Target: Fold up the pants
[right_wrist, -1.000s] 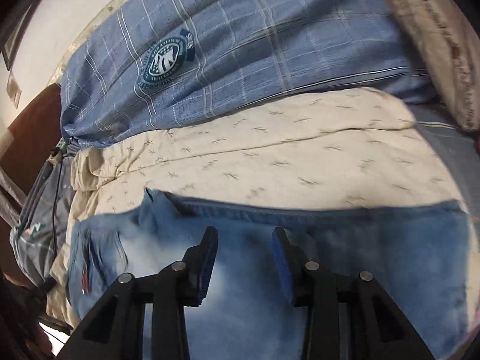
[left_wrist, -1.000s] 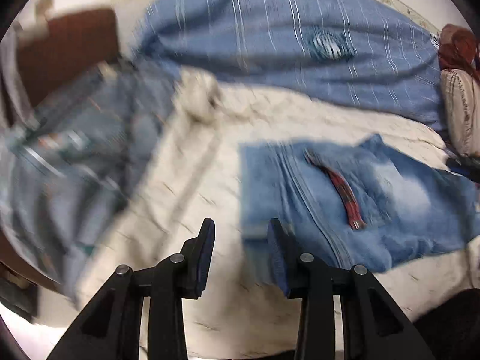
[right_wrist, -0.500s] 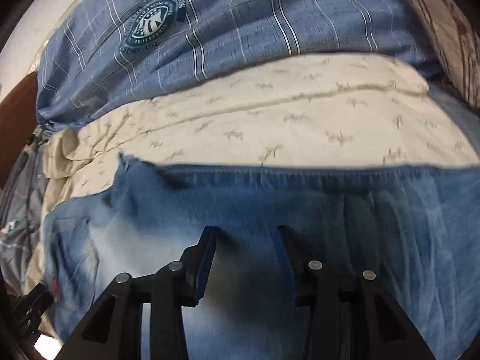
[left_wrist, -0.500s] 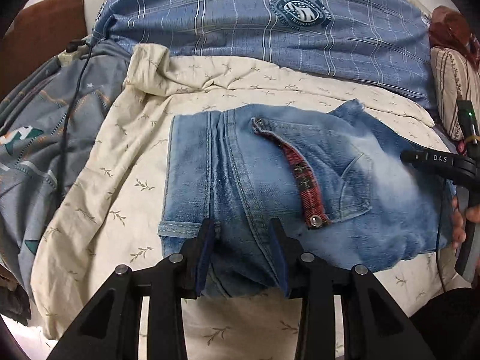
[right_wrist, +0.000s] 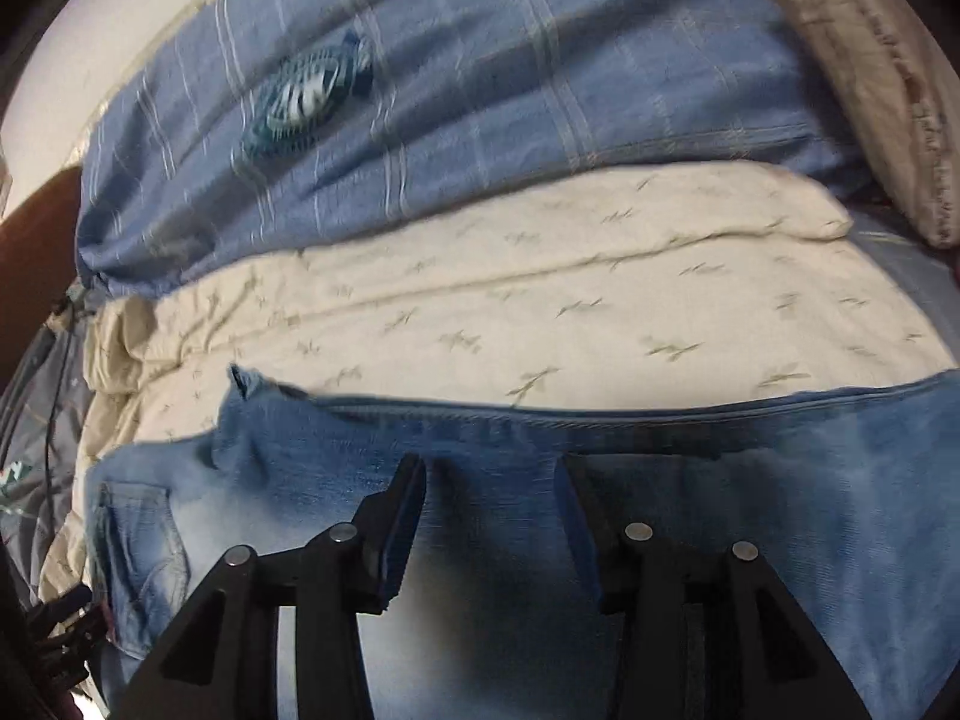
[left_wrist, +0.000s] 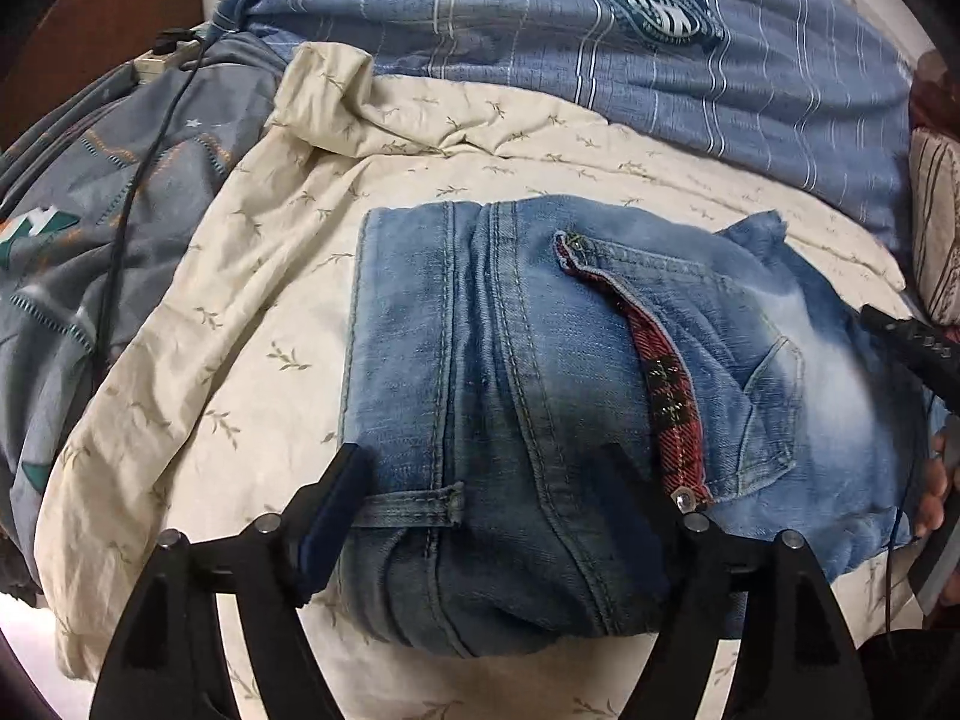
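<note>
On the cream sheet (left_wrist: 252, 276), folded jeans (left_wrist: 510, 360) lie flat. Left gripper (left_wrist: 480, 480) jaws have just sprung wide, straddling the waistband. Right gripper (right_wrist: 489, 486) jaws, just easing apart, stand spread over denim, pinching nothing.

Bed takes up nearly everything: cream sheet (left_wrist: 252, 324) w/ small leaf sprigs, rumpled at top left. Behind it a blue checked duvet (left_wrist: 540, 36) w/ round crest. Grey patterned cover (left_wrist: 54, 264) at left, brown headboard (left_wrist: 90, 18) in corner, pale wall (right_wrist: 90, 30) beyond.
</note>
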Demonstrator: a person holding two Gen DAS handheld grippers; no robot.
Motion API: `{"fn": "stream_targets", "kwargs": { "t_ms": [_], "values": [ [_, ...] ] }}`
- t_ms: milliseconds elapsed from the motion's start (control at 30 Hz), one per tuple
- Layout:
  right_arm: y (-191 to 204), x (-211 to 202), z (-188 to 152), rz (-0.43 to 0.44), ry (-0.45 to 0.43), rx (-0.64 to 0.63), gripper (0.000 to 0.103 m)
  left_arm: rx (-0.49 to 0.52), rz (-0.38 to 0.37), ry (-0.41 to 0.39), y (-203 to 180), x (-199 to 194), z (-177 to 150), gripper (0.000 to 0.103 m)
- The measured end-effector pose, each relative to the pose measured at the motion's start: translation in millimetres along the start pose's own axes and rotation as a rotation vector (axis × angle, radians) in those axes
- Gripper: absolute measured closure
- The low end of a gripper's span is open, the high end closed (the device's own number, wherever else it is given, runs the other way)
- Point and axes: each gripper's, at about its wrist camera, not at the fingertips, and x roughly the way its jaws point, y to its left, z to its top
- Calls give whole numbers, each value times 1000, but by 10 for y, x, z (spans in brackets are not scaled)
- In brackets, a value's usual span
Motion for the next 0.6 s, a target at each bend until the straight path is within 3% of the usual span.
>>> {"fn": "stream_targets", "kwargs": {
  "t_ms": [133, 333, 467, 600],
  "values": [
    [-98, -461, -14, -2, -146, 11, 49, 4, 39, -92, -53, -295, -64, 23],
    [-435, -772, -188, -32, -144, 107, 46, 27, 25, -186, -167, -706, 9, 14],
    [-625, -925, -354, -50, -126, 152, 46, 51, 1, -154, -284, -699, -14, 12],
    [-699, -970, -551, -77, -80, 174, 46, 58, -38, -44, -369, -492, -78, 12]
  ]
}}
